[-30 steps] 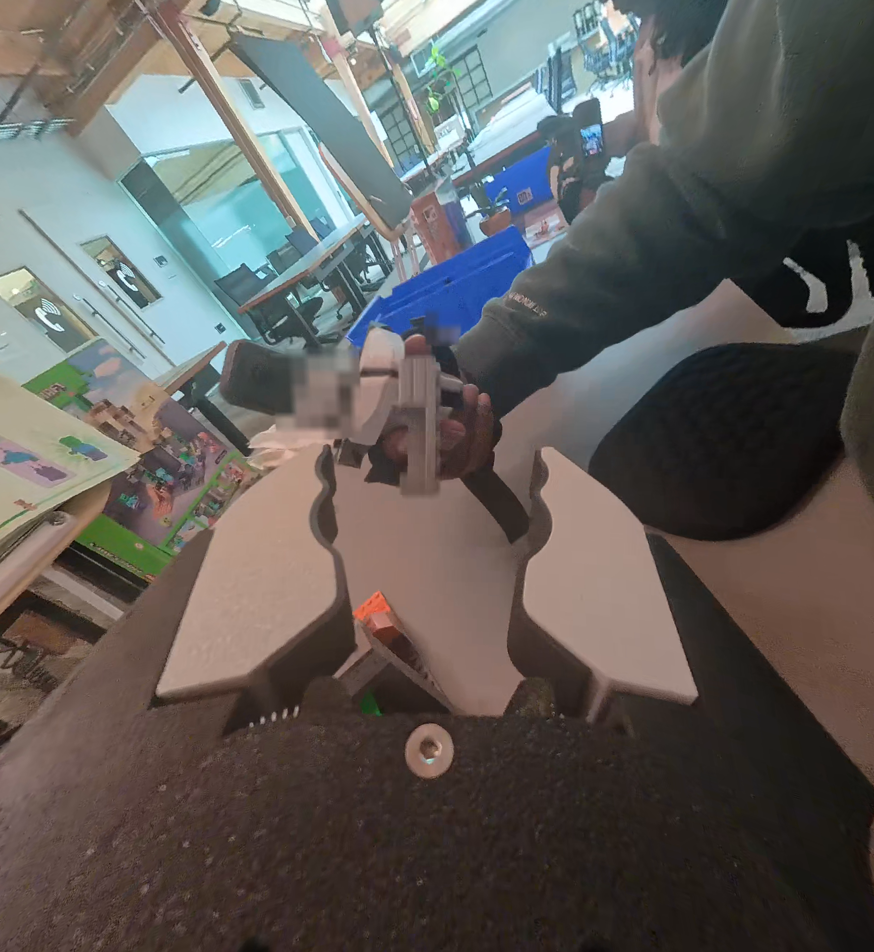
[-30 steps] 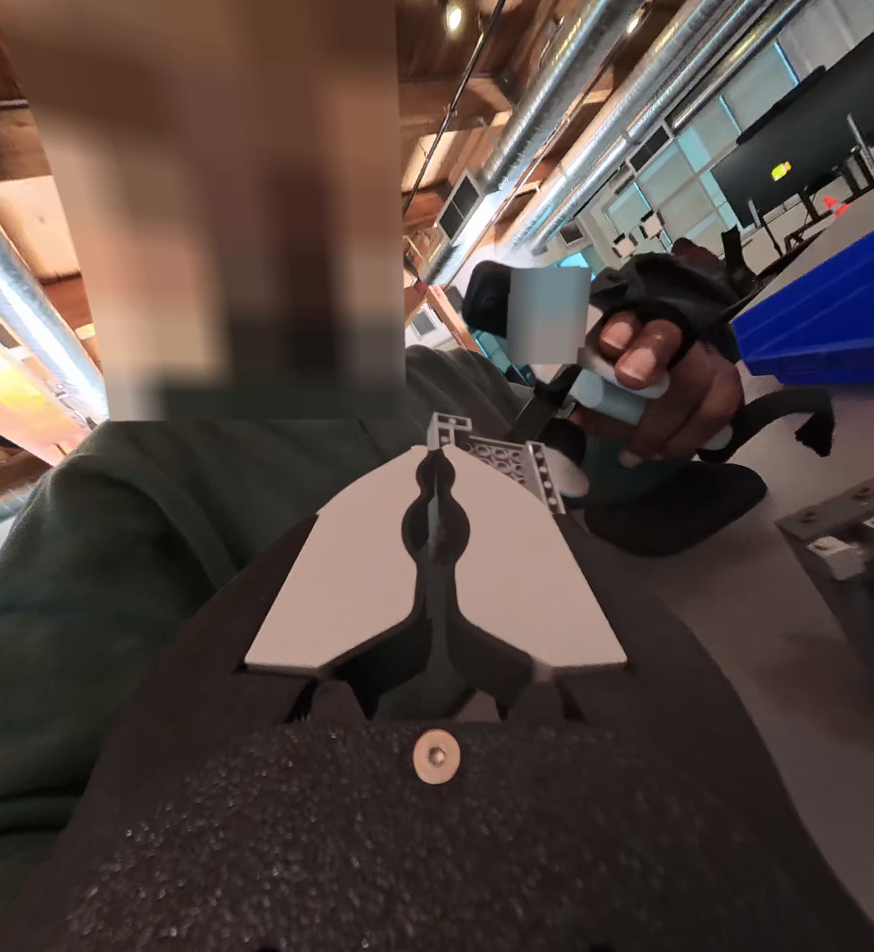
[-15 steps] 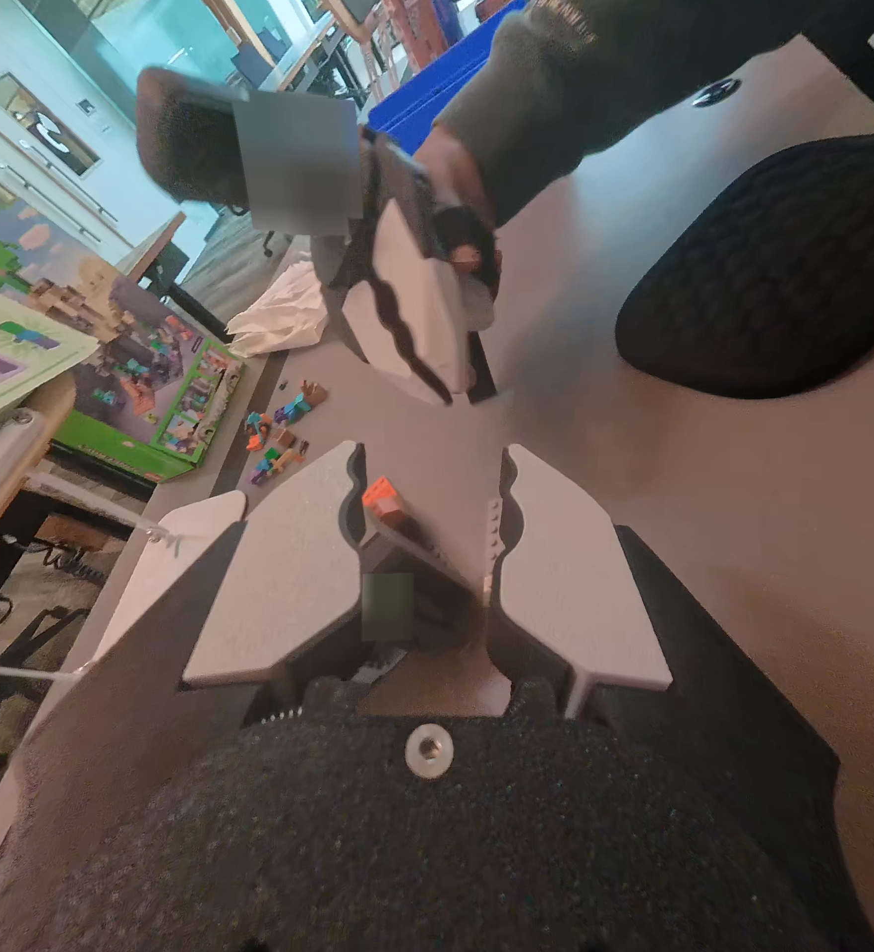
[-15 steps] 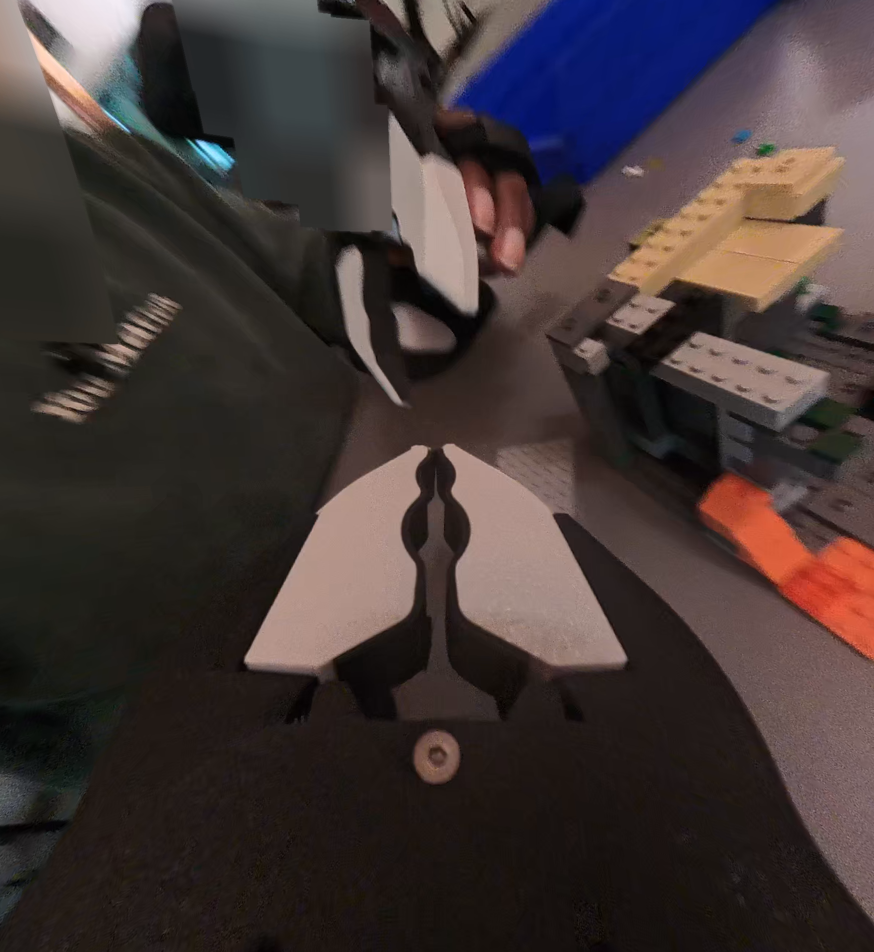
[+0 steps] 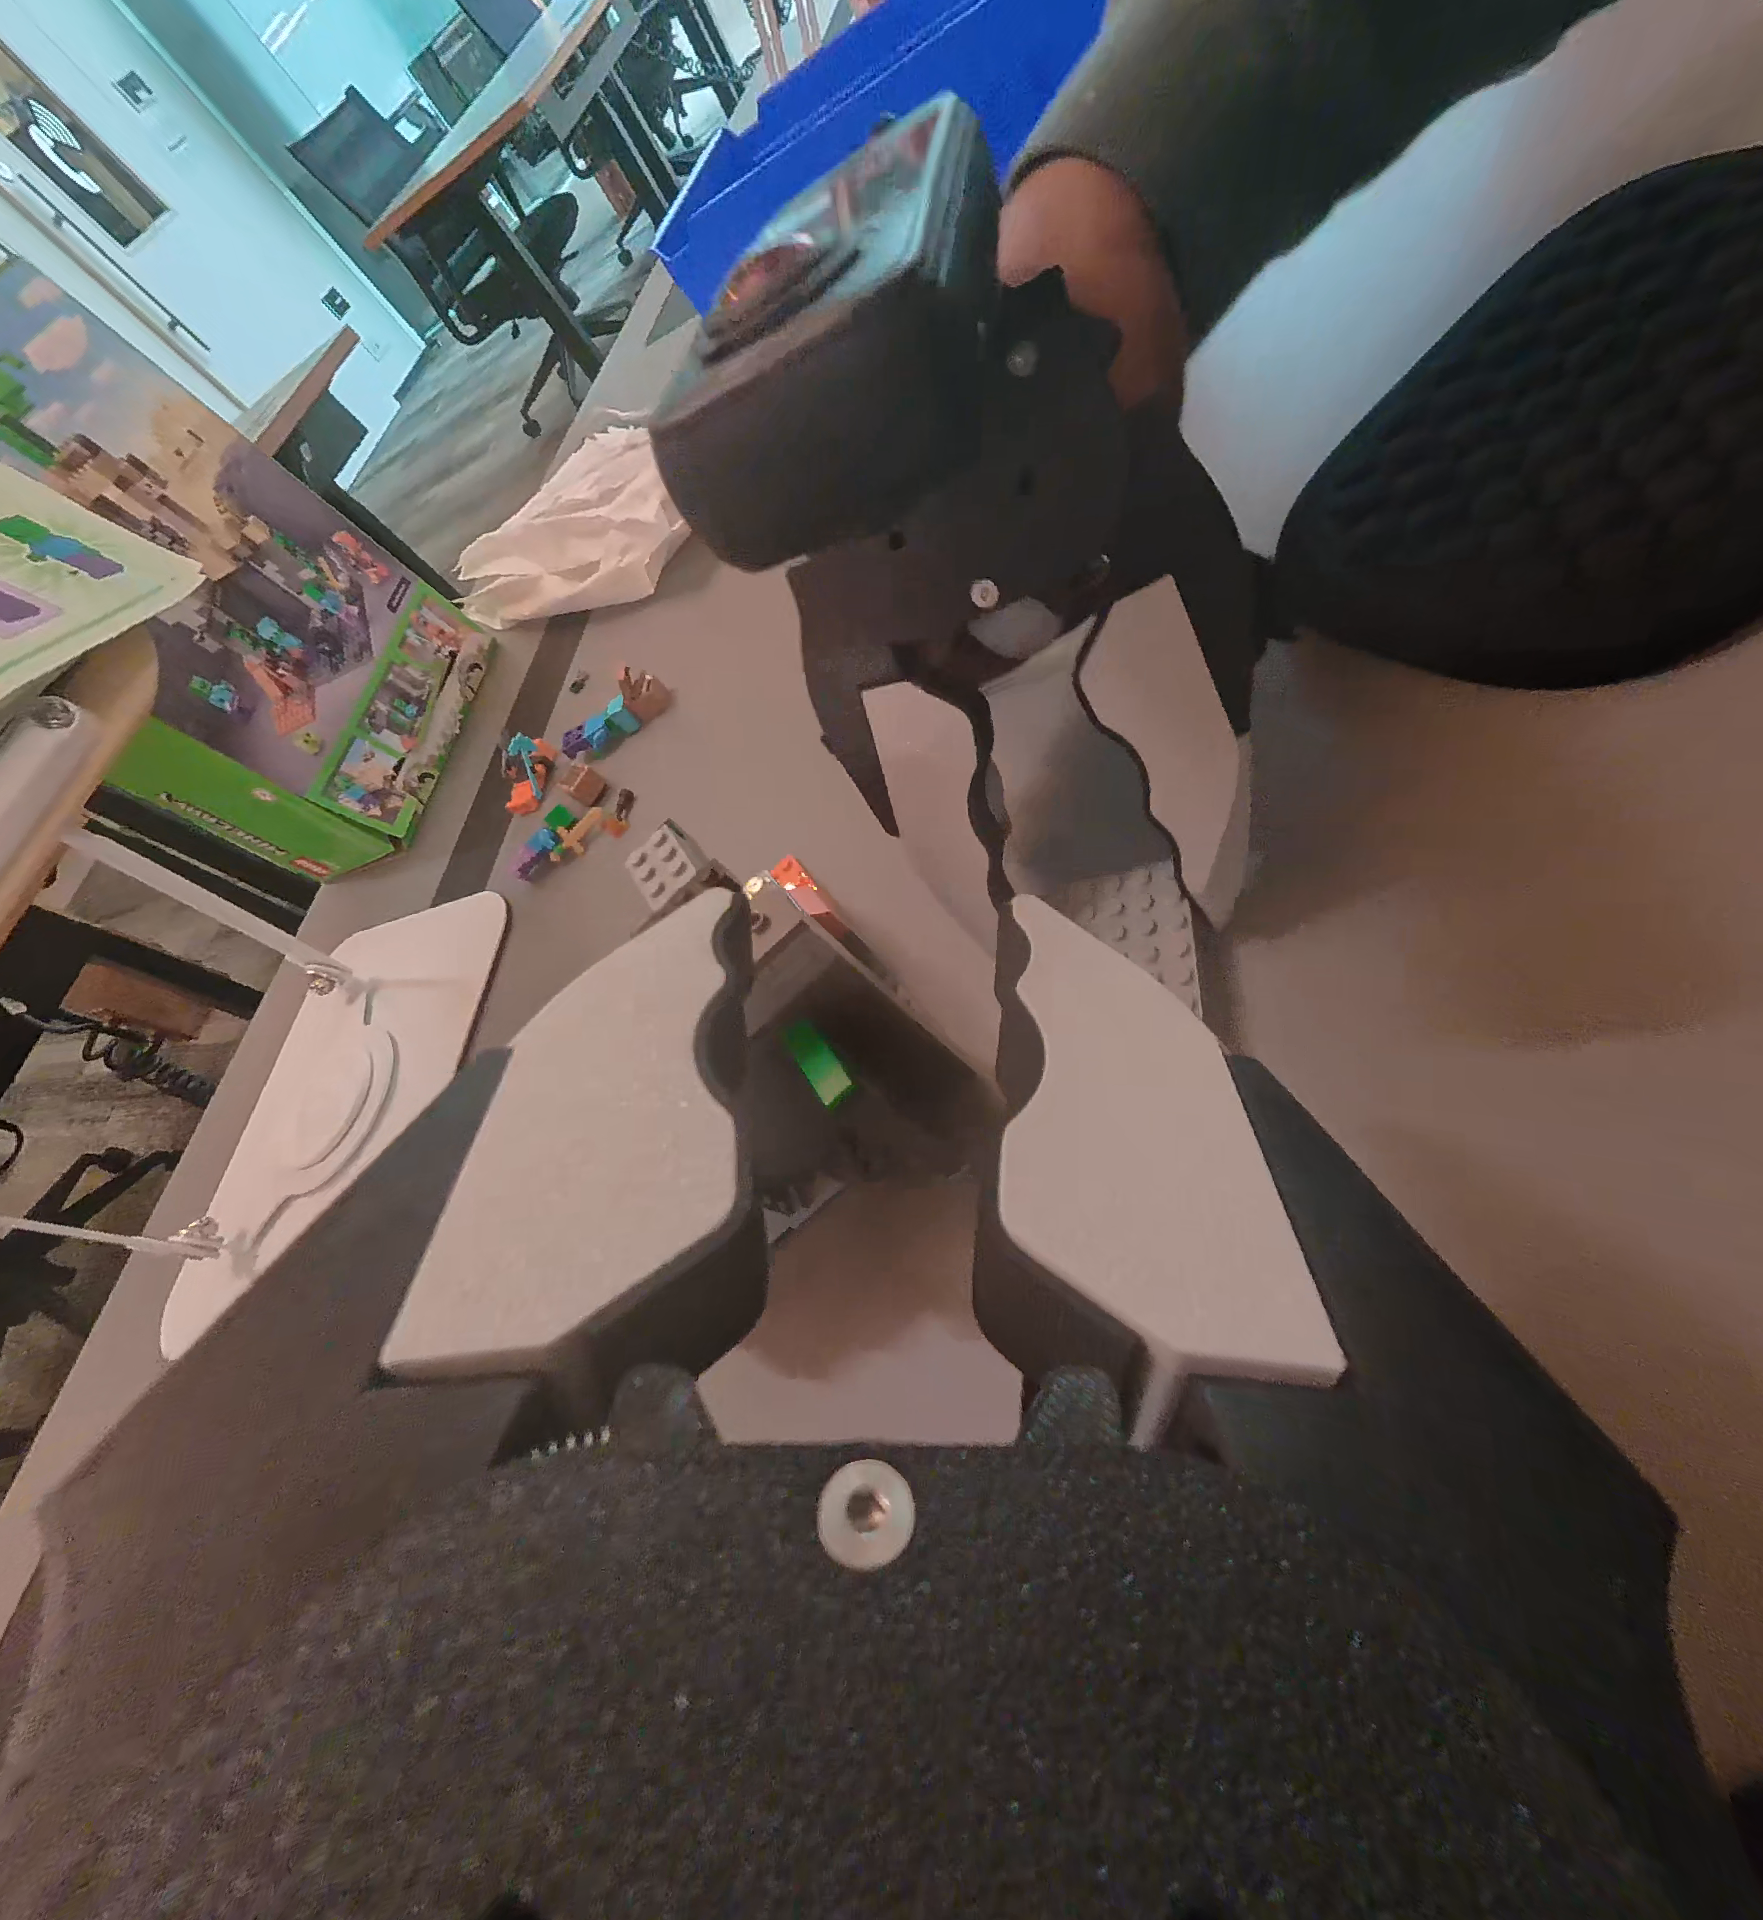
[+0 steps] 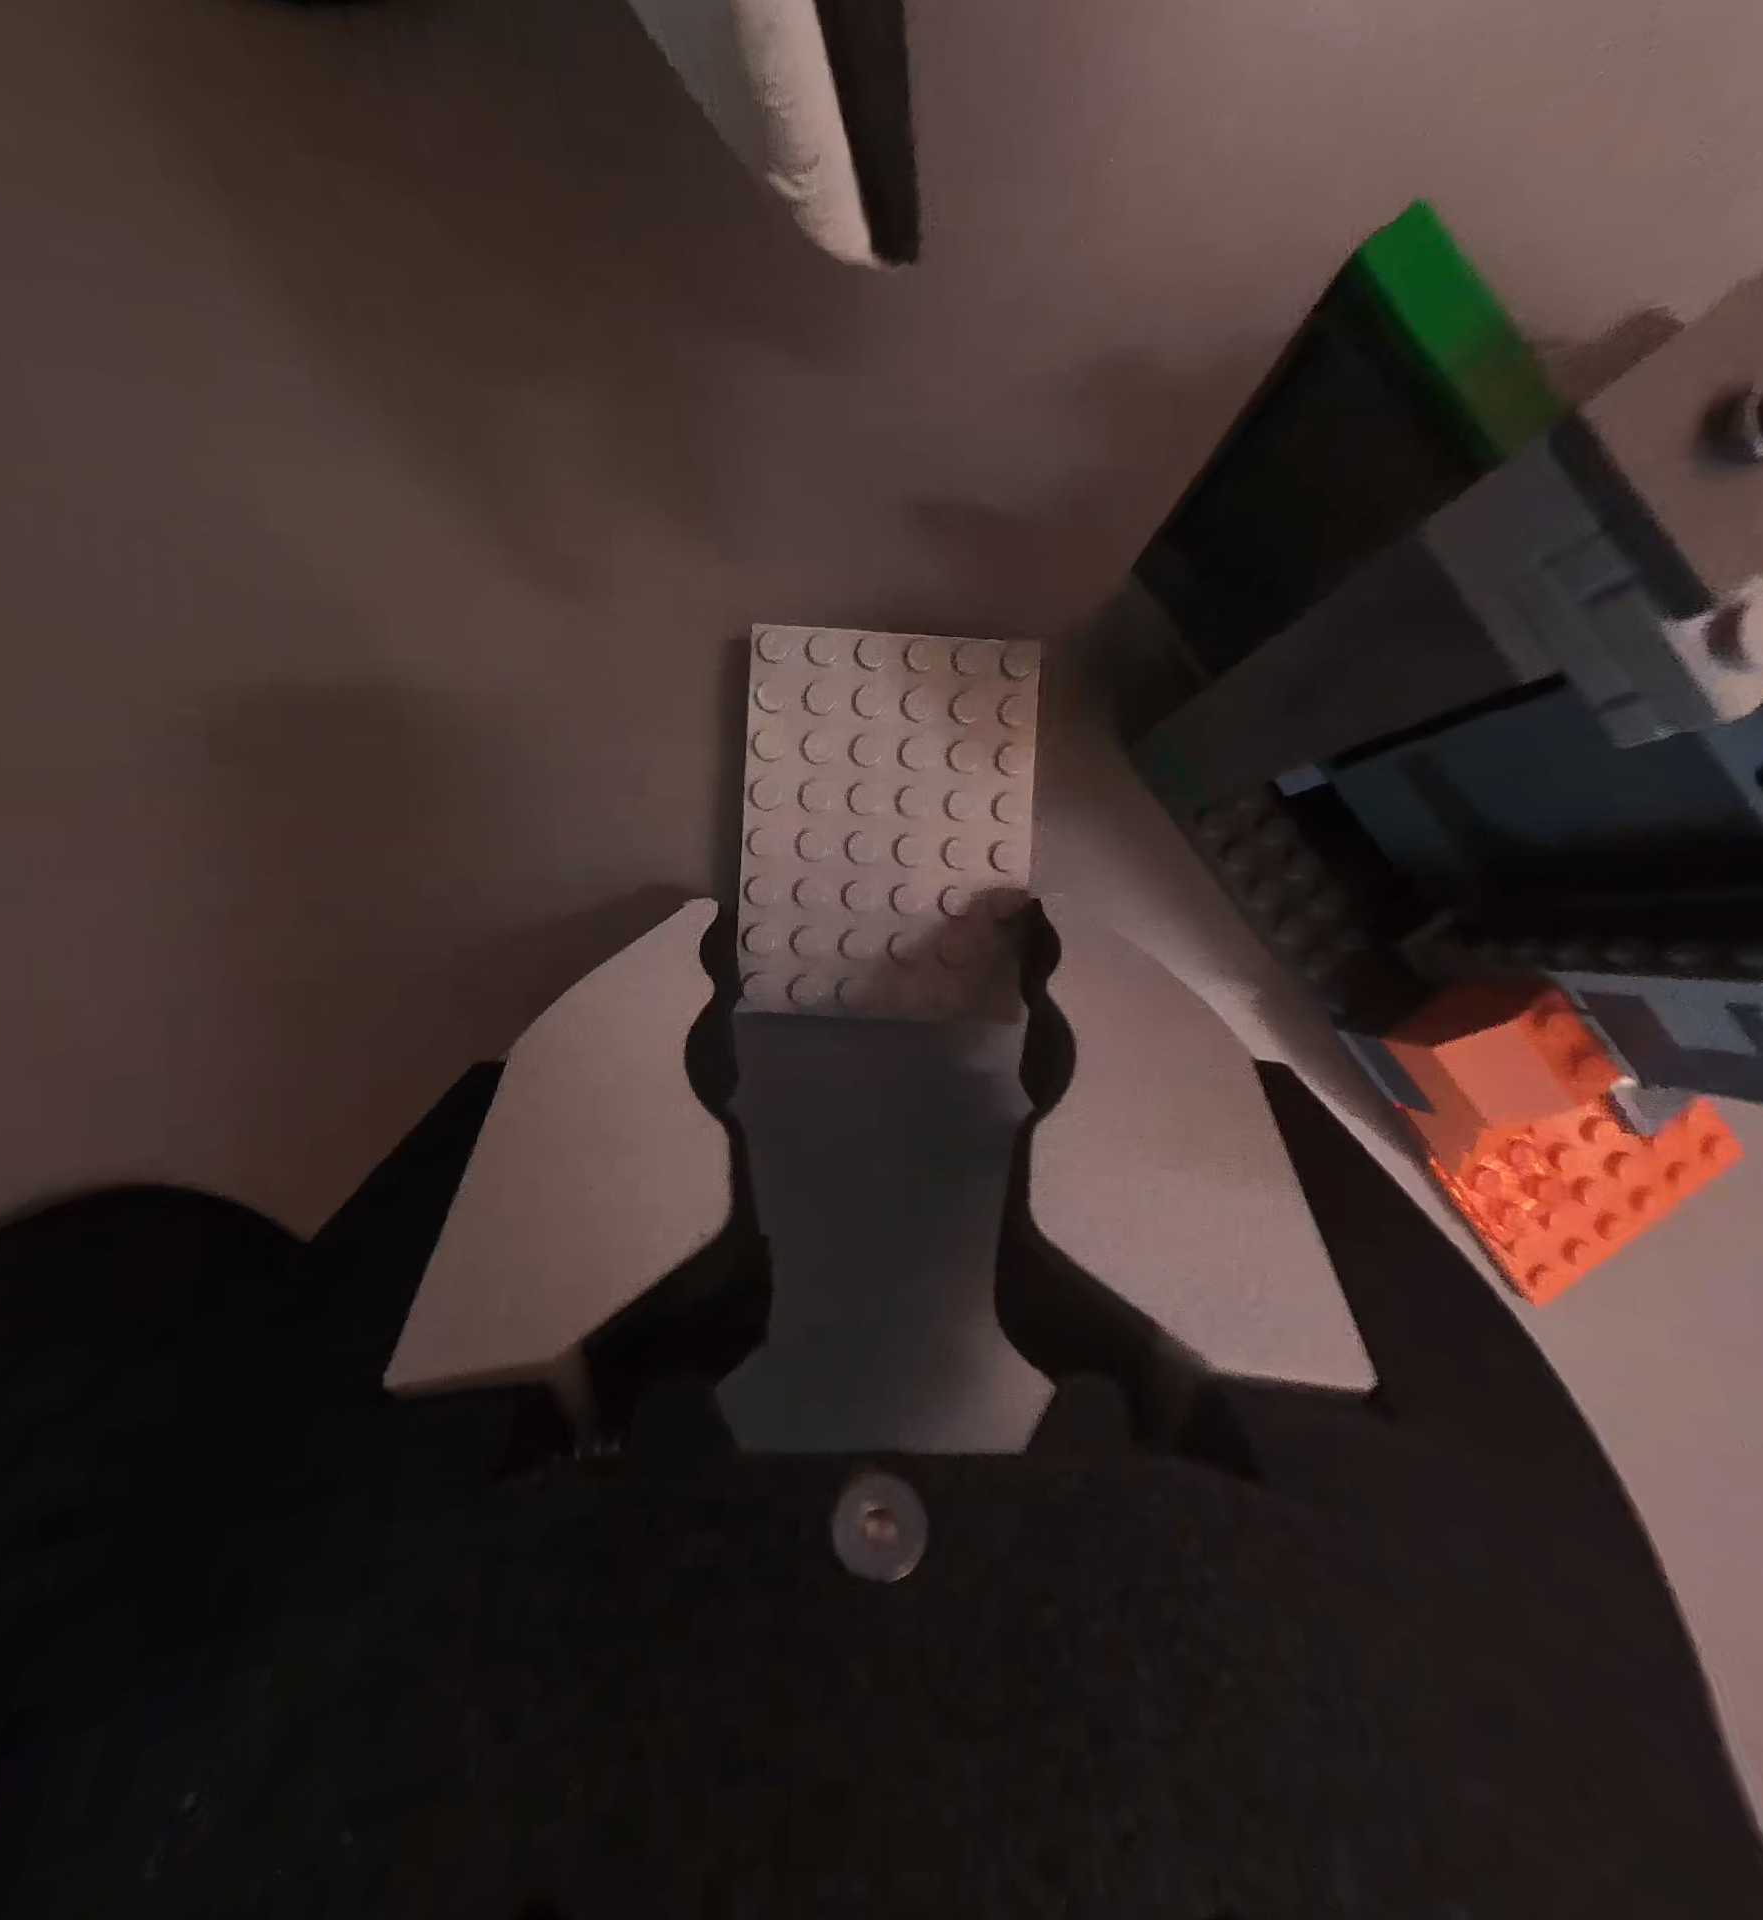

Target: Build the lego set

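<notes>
— While the grey plate (image 6: 887, 790) lies flat on the table (image 6: 337, 520), studs up, which way does it run?

— Long axis goes straight out along the right gripper (image 6: 872, 914) fingers, away from its camera. Near end sits between the two tips, far end points past them.

— Is the right claw holding it?

— No. Jaws are spread about as wide as the plate. It rests on the table, not lifted.

— And the left gripper (image 5: 877, 914)?

— Jaws are narrower, set around the dark brick build (image 5: 835, 1039). Left finger is hard by it, and a strip of table shows at the right fingertip. I don't count that as a grip. In that view the plate is just right of the right finger, under the other claw's tips.

— What does the build look like?

— Grey and black walls, green brick (image 6: 1448, 322) on top, orange part (image 6: 1583, 1174) at the foot. It stands right of the plate, close but apart.

— Any writing?

— Green-edged picture box (image 5: 316, 707) carries print, too small to matter. A booklet (image 5: 15, 582) shows drawings only.

— Surface and room?

— Plain grey tabletop. Loose small bricks (image 5: 576, 779) beyond the build, a white bag (image 5: 576, 540), a blue bin (image 5: 856, 114) and a black mesh cushion (image 5: 1583, 436). Office behind, with desks, chairs and a glass wall.
</notes>
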`<state>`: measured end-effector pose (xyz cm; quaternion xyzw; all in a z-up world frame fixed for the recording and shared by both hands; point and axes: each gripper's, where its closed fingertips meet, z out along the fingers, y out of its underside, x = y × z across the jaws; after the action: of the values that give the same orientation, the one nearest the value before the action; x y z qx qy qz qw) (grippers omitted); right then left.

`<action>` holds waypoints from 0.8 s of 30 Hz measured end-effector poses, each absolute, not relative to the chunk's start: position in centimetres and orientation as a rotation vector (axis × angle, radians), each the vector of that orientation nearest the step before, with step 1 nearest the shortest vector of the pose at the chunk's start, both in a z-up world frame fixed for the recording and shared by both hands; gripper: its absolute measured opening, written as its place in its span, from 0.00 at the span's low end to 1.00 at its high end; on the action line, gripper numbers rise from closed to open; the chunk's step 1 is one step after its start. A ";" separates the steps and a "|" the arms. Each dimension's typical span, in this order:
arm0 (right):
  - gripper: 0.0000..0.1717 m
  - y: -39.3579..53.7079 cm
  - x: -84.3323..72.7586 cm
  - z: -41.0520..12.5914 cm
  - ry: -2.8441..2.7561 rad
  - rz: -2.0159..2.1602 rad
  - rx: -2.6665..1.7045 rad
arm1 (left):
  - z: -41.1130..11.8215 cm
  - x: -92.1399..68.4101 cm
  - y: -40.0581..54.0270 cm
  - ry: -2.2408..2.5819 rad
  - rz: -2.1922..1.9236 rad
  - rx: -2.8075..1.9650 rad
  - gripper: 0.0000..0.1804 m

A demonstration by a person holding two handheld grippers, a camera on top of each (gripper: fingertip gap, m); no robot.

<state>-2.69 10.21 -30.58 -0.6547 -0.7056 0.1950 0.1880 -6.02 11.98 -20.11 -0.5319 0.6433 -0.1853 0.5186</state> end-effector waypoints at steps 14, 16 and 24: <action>0.30 15.7 -0.3 -17.0 -2.173 0.729 -1.578 | -17.9 -6.3 14.2 1.330 -0.479 -1.356 0.28; 0.30 16.9 -0.5 -17.1 -2.219 0.701 -1.558 | -17.7 -6.2 14.8 1.287 -0.511 -1.413 0.29; 0.30 19.0 -1.2 -19.4 -2.390 0.696 -1.441 | -18.5 -6.5 16.7 1.246 -0.524 -1.523 0.30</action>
<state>-1.23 19.04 -19.37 -0.4966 -0.8236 0.2398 0.1324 -6.46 16.73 -18.54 -0.6367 0.5207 -0.2191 0.5249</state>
